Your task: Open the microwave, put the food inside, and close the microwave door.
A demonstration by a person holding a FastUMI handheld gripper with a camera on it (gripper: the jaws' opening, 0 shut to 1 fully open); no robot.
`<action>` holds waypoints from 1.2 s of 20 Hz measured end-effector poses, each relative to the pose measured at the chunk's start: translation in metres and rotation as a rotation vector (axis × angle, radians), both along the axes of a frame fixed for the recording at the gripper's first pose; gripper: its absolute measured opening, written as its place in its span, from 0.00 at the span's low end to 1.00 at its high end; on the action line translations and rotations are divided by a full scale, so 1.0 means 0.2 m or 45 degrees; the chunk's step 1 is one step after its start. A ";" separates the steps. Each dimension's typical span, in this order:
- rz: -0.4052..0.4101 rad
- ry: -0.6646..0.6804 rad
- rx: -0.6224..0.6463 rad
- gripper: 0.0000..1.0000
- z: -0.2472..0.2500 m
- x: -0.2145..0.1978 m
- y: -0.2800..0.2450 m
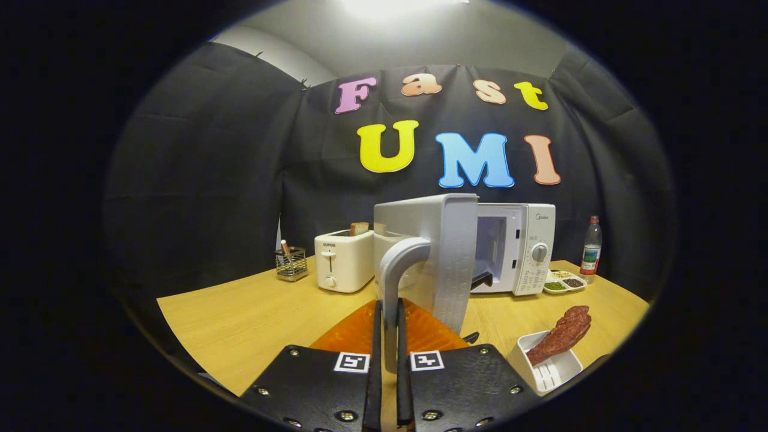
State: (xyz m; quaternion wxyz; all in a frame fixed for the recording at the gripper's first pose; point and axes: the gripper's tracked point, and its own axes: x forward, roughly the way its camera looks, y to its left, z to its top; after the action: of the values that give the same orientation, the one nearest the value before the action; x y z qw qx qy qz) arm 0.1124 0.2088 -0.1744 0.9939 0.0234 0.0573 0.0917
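The white microwave stands at the back of the wooden table, its door swung wide open toward me. My gripper is shut on the door's grey handle, which runs down between the two fingers. The dark cavity shows behind the door's edge. A reddish-brown piece of food leans in a small white dish, just right of my fingers.
A white toaster with bread slices sits left of the microwave, and a wire holder further left. A tray of small condiments and a bottle stand right of the microwave.
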 end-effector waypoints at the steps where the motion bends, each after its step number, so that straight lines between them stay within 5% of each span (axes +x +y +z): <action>1: 0.011 0.003 -0.010 0.10 -0.02 -0.03 0.05; 7: 0.229 -0.065 0.027 0.10 0.08 -0.21 0.24; 12: 0.271 0.022 0.138 0.10 0.13 -0.22 -0.02; 15: 0.187 0.049 0.213 0.51 0.14 -0.17 -0.31; 19: -0.005 0.077 0.201 0.80 0.06 -0.07 -0.73; 24: -0.202 0.125 0.253 0.91 -0.06 -0.01 -1.18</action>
State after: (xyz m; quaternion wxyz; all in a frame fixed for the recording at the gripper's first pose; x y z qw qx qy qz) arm 0.1105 -0.0277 -0.1859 0.9868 0.1306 0.0944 0.0168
